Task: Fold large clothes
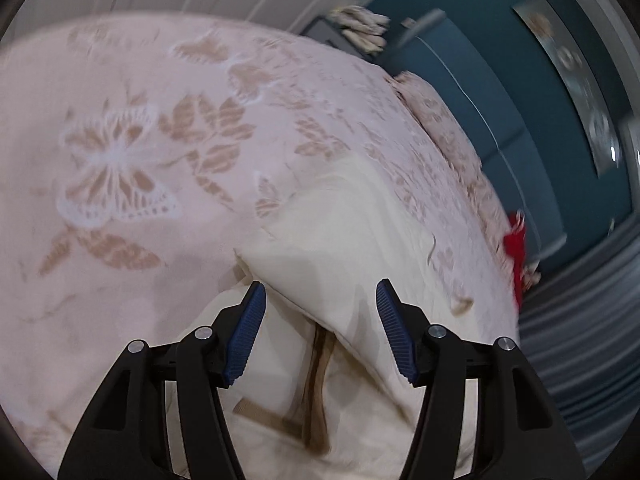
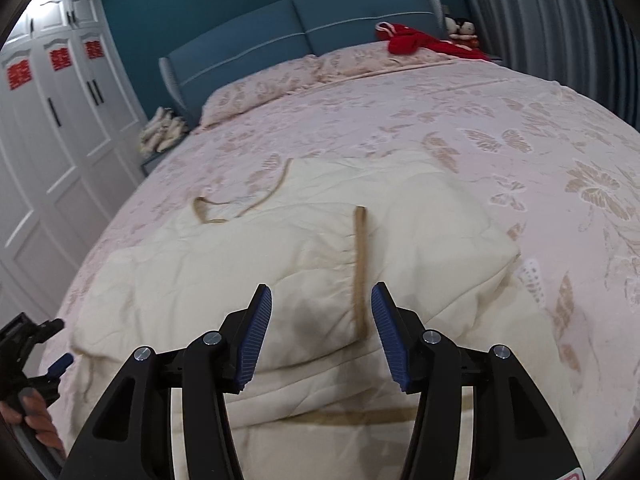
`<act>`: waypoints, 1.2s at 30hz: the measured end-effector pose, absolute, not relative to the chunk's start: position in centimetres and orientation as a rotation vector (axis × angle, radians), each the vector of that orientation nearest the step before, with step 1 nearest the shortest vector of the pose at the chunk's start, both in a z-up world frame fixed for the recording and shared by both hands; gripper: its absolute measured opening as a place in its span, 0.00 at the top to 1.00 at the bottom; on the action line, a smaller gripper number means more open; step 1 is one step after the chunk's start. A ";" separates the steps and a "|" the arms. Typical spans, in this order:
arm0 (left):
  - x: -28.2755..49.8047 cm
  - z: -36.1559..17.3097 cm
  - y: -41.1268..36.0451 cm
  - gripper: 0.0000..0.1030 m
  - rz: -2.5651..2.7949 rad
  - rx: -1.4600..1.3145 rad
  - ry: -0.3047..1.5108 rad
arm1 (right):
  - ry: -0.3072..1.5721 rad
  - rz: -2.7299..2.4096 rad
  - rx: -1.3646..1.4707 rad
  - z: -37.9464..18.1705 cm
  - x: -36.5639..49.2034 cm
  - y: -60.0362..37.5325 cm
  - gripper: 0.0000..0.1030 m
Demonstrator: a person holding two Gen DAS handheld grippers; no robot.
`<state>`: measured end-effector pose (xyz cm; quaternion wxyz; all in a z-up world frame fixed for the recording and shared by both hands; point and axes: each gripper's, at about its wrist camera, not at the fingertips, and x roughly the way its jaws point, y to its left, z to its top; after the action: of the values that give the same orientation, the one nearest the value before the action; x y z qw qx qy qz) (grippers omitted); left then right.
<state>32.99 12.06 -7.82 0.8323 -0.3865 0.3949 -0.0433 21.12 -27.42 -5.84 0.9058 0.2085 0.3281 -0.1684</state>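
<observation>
You can read no text here: the red paper signs (image 2: 60, 59) on the white wardrobe doors (image 2: 52, 128) are too small to make out (three of them).

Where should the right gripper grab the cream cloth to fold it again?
Probably the cream cloth's right-hand folded corner, coming from the right: it puffs up off the bedspread, so an open right gripper can slide one finger under.

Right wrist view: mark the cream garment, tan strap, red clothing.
cream garment (image 2: 224, 256), right wrist view, folded top layer
tan strap (image 2: 359, 268), right wrist view, mid-length
red clothing (image 2: 416, 45), right wrist view, centre
</observation>
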 end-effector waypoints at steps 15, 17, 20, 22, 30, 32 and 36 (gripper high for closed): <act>32.4 -7.1 9.6 0.95 -0.061 -0.615 0.776 | 0.669 -0.290 0.288 -4.7 22.3 -27.8 0.98; 32.2 -8.1 9.3 0.95 -0.048 -0.587 0.803 | 0.728 -0.297 0.294 -6.4 22.4 -28.2 0.98; 32.1 -9.7 9.0 0.95 -0.037 -0.549 0.836 | 0.790 -0.304 0.314 -8.5 22.2 -28.8 0.98; 32.2 -10.3 8.6 0.95 -0.029 -0.512 0.839 | 0.809 -0.305 0.309 -9.1 22.3 -28.6 0.98; 32.1 -11.3 7.6 0.94 -0.017 -0.445 0.847 | 0.836 -0.316 0.285 -10.3 22.5 -28.0 0.98; 32.1 -11.3 7.6 0.93 -0.015 -0.443 0.849 | 0.835 -0.319 0.281 -10.4 22.6 -28.0 0.98; 31.7 -10.4 7.5 0.86 -0.002 -0.426 0.847 | 0.814 -0.324 0.334 -9.6 22.0 -28.6 0.89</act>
<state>31.73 7.52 -10.43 0.8897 -0.2053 0.4077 -0.0011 21.99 -28.61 -9.63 0.8920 0.1611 0.3925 -0.1559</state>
